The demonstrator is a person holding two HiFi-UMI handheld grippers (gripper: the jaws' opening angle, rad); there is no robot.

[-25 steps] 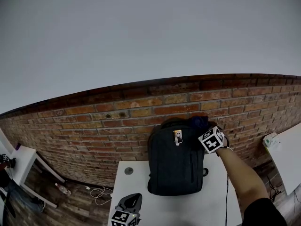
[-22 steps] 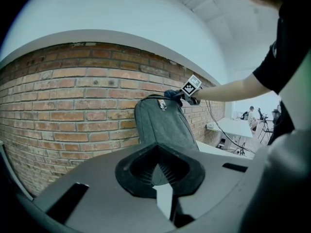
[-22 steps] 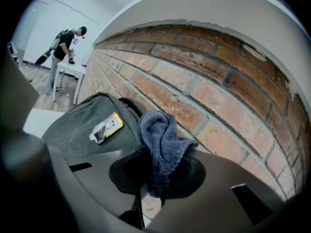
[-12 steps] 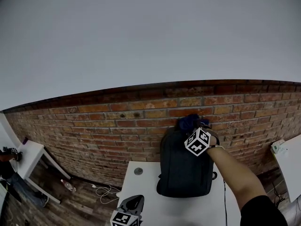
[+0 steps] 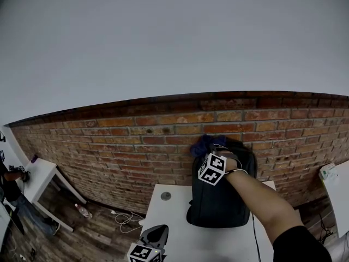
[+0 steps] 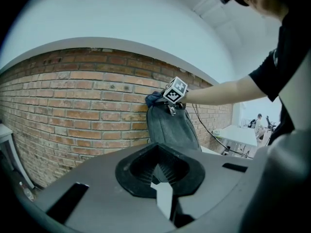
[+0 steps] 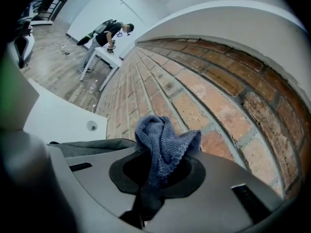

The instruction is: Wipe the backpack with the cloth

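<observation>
A dark backpack [image 5: 223, 195] stands upright on a white table [image 5: 174, 217], leaning on the brick wall. My right gripper [image 5: 210, 152] is at the backpack's top left corner, shut on a blue cloth [image 5: 203, 144] that bunches out past its jaws [image 7: 165, 144]. In the right gripper view the backpack's top edge [image 7: 92, 147] runs just below the cloth. My left gripper [image 5: 151, 239] stays low at the table's near left, apart from the backpack [image 6: 170, 127], its jaws closed with nothing between them.
The brick wall [image 5: 120, 146] runs right behind the backpack. A cable [image 5: 254, 239] hangs down to the right of the bag. A white side table [image 5: 32, 179] and a person [image 5: 13, 201] are far left. Another white table [image 5: 335, 184] is at the right.
My right gripper has carried the cloth leftward along the backpack's top, from the right corner to the left corner. The left gripper has stayed put.
</observation>
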